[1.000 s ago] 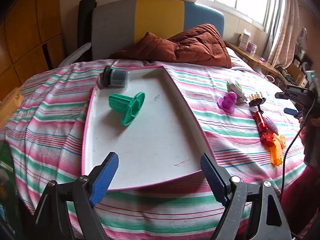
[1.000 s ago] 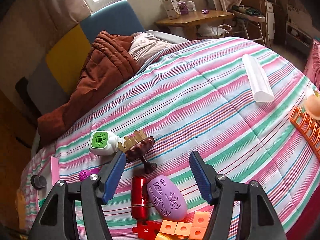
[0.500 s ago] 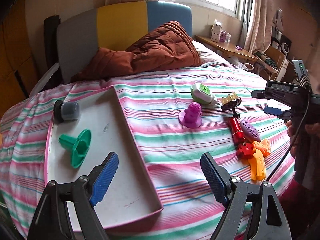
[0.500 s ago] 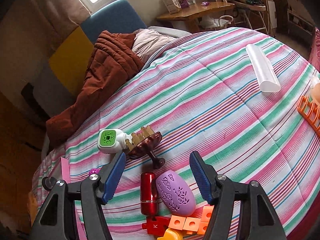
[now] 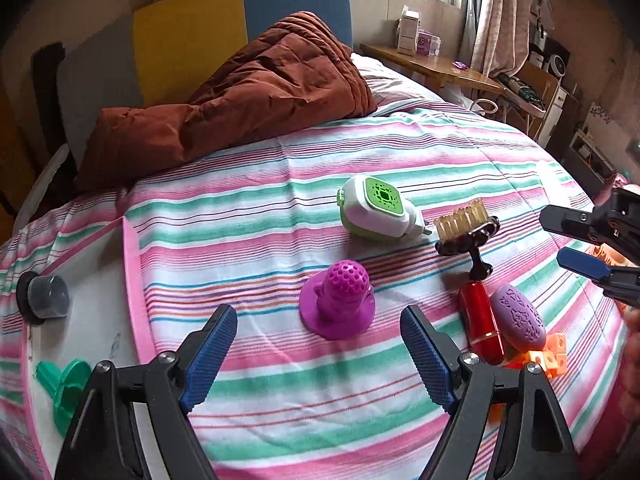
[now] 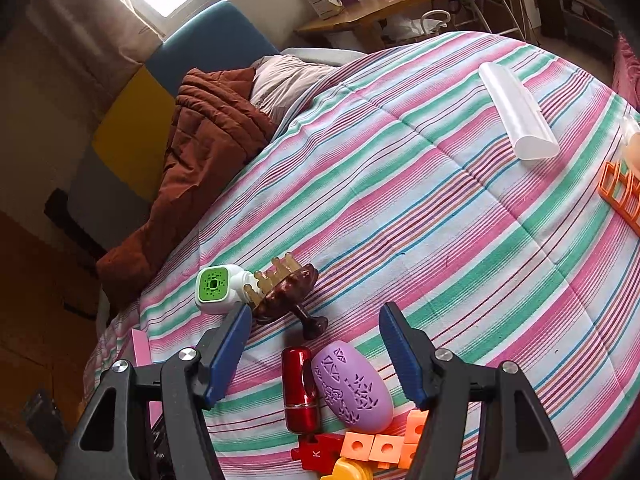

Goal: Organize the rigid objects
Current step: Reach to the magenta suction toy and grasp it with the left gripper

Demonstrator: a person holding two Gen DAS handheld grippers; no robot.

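Note:
My left gripper (image 5: 318,354) is open and empty just in front of a magenta knobbed toy (image 5: 338,302) on the striped bedspread. Behind it lie a white and green plug-in device (image 5: 374,210), a brown scalp brush (image 5: 466,234), a red cylinder (image 5: 480,322) and a purple oval case (image 5: 518,320). The pink-rimmed white tray (image 5: 134,280) at the left holds a grey cap (image 5: 48,294) and a green spool (image 5: 66,386). My right gripper (image 6: 314,354) is open above the red cylinder (image 6: 300,390) and purple case (image 6: 352,386); it also shows in the left wrist view as the right gripper (image 5: 580,240).
Orange blocks (image 6: 384,446) and a red K piece (image 6: 316,452) lie near the front edge. A white tube (image 6: 516,118) and an orange rack (image 6: 622,192) sit at the right. A brown quilt (image 5: 240,96) is heaped by the headboard; a wooden bedside table (image 6: 372,10) stands beyond.
My left gripper has swung right, from over the tray to in front of the magenta toy. The right gripper has barely shifted. Both stay open.

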